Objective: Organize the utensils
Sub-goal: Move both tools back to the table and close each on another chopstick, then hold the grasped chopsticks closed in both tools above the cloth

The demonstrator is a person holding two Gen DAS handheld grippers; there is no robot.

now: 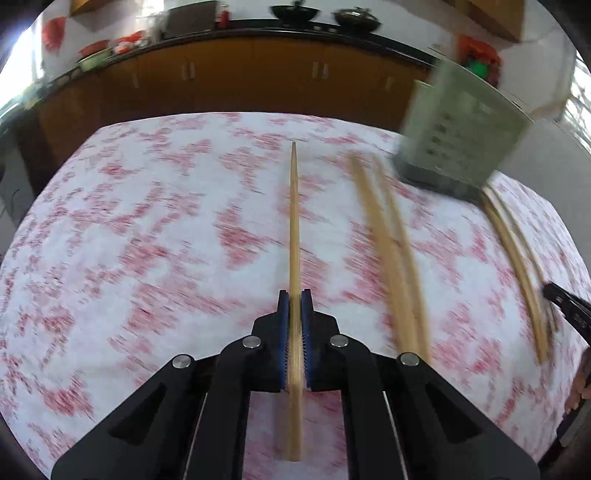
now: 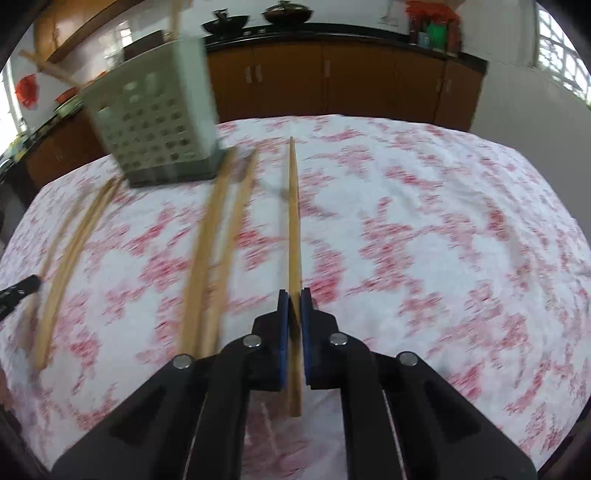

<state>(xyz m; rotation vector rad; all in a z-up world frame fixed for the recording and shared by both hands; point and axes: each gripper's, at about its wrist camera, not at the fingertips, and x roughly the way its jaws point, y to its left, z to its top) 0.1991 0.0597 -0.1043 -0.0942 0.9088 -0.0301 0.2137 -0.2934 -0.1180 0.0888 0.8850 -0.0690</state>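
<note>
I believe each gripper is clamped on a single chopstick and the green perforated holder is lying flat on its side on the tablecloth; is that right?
Not quite: the green perforated holder stands upright on the tablecloth, as the right wrist view shows. The rest holds: the left gripper and right gripper each have their jaws clamped on a single chopstick.

chopsticks (image 1: 294, 236) pale wood, smooth, faint sheen. left claw (image 1: 294, 299) matt black plastic, blue ribbed pads (image 1: 283, 332), shiny round metal pins (image 1: 252, 342). right claw (image 2: 294, 297) same black plastic, same blue pads. desk cover (image 2: 424, 240) white cloth, red print, matt, lightly creased. utensil holder (image 2: 155, 133) pale green plastic, perforated wall, dull finish, darker base. cabinets (image 1: 240, 81) behind brown wood, semi-gloss, small metal handles. worktop (image 2: 332, 31) above them dark, glossy.
</note>
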